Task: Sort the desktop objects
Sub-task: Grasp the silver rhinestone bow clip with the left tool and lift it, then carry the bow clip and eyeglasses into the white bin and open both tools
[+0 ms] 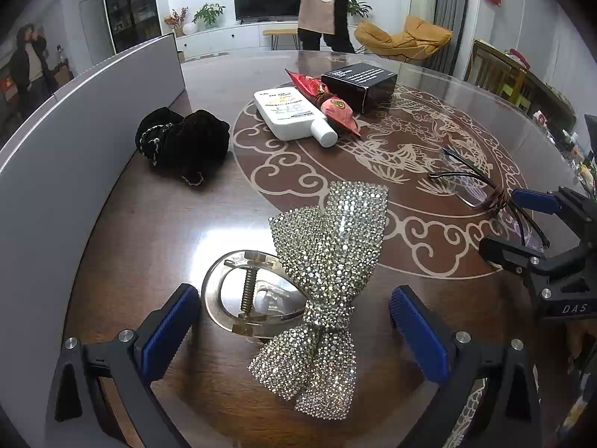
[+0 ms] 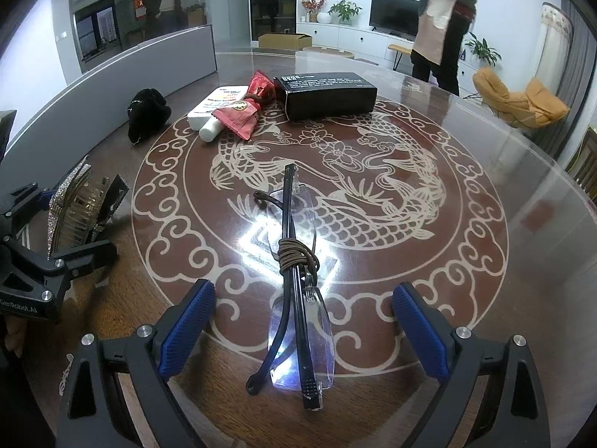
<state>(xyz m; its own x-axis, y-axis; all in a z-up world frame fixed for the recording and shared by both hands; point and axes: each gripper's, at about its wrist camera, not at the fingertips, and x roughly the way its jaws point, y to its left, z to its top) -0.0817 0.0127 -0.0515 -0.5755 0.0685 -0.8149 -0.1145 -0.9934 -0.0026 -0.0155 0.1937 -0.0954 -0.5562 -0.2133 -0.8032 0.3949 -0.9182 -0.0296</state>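
A rhinestone bow hair clip [image 1: 328, 283] lies on the brown table between the wide-apart blue pads of my left gripper [image 1: 294, 321]; neither pad touches it. The same clip [image 2: 80, 209] shows at the left of the right wrist view, beside the left gripper [image 2: 56, 231]. Folded rimless glasses [image 2: 298, 306] with a brown hair tie [image 2: 294, 257] wound around the temples lie between the pads of my right gripper [image 2: 302, 321], which is open and clear of them. In the left wrist view the glasses [image 1: 481, 190] and the right gripper [image 1: 537, 220] sit at the right.
Farther back lie a black velvet pouch [image 1: 183, 142], a white bottle [image 1: 294, 115], red snack packets [image 1: 324, 100] and a black box [image 1: 360, 84]. A grey partition [image 1: 74, 127] borders the table's left. A person in an apron [image 1: 324, 3] stands beyond the table.
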